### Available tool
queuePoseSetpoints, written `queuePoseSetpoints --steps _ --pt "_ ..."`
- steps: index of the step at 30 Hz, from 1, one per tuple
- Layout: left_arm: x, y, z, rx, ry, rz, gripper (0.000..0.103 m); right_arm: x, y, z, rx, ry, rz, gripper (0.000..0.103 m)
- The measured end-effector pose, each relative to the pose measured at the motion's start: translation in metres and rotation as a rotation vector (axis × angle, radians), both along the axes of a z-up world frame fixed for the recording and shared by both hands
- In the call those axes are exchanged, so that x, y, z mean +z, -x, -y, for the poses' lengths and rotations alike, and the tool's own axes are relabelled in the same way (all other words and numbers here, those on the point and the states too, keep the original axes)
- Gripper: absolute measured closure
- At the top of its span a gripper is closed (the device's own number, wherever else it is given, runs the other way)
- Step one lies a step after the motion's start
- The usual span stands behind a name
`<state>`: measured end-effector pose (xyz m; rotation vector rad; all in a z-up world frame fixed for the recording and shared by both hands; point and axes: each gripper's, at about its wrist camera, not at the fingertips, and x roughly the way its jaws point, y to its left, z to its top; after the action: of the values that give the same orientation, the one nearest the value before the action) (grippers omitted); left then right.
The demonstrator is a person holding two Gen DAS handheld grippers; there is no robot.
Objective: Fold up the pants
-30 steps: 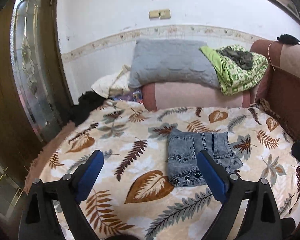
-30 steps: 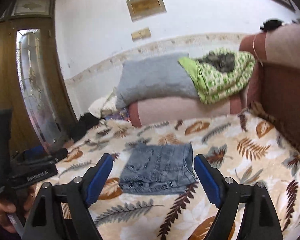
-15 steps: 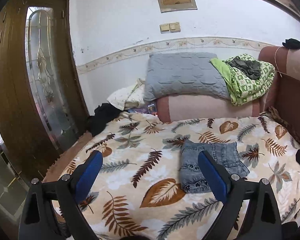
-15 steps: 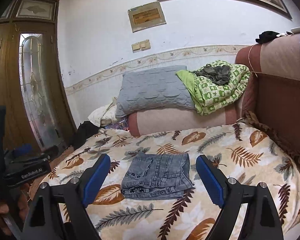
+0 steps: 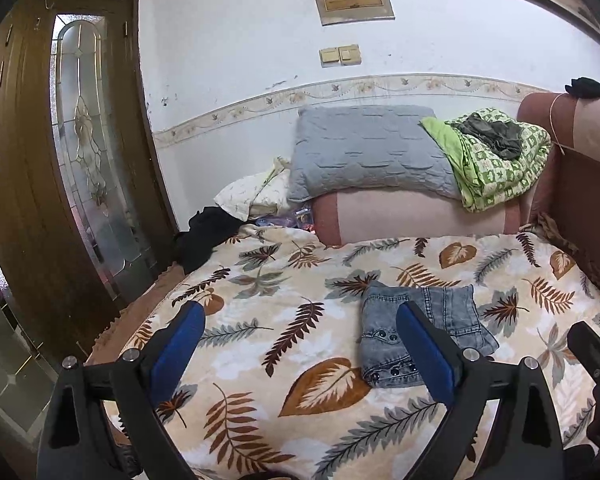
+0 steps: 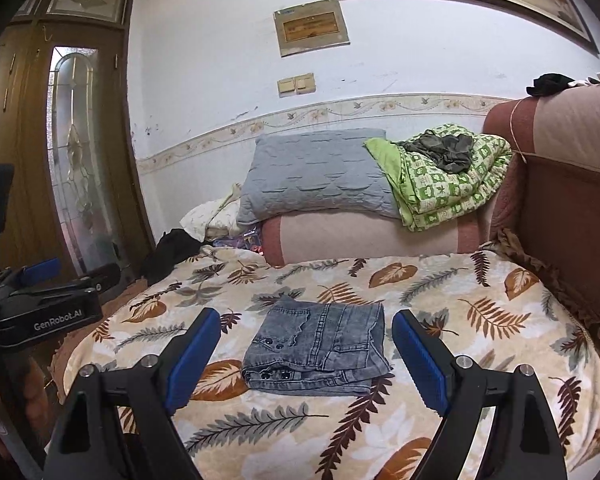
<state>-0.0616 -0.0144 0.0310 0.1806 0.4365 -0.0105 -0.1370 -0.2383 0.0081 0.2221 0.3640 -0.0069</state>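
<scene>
So the grey washed-denim pants (image 6: 320, 350) are folded into a compact rectangle, lying flat around the middle of the cream blanket with the brown and grey leaf print (image 6: 480, 312). Buttoned waistband edge faces the cameras, the fold edges look fairly square. Nothing else sits on the blanket near them, so there's open fabric on every side.

Right gripper (image 6: 306, 354) has its blue-padded jaws spread wide with nothing in them; in its view the pants show in the gap between the pads, but farther off and not touching. Left gripper (image 5: 300, 344) is spread wide and empty too, off to the left of the pants over bare blanket.

Boundaries: pink-and-brown sofa arm (image 6: 364, 236) at the far edge with a grey quilted pillow (image 6: 316, 176) and a green patterned quilt (image 6: 452, 184) on top, the brown sofa back (image 6: 572, 216) along the right, and the wooden door with frosted glass (image 5: 88, 168) on the left past the blanket's edge.
</scene>
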Motion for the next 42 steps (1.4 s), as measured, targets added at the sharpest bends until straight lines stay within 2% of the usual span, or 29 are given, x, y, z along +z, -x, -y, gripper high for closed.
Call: queuePoseSetpoints --steps 12,20,29,42 --pt "-0.001 -0.003 -0.002 0.007 0.003 -0.008 0.007 -0.003 -0.006 -0.006 0.008 0.011 -0.014 0.013" --pt "-0.002 -0.003 -0.002 0.005 0.009 -0.015 0.007 0.0 -0.005 -0.002 -0.033 0.027 -0.003 0.013" --pt "-0.003 -0.003 0.0 -0.007 0.008 -0.028 0.006 -0.003 -0.01 0.006 -0.067 0.023 -0.039 0.013" --pt "-0.01 -0.006 -0.001 -0.022 0.027 -0.048 0.006 -0.01 -0.016 0.0 -0.047 0.03 -0.064 0.013"
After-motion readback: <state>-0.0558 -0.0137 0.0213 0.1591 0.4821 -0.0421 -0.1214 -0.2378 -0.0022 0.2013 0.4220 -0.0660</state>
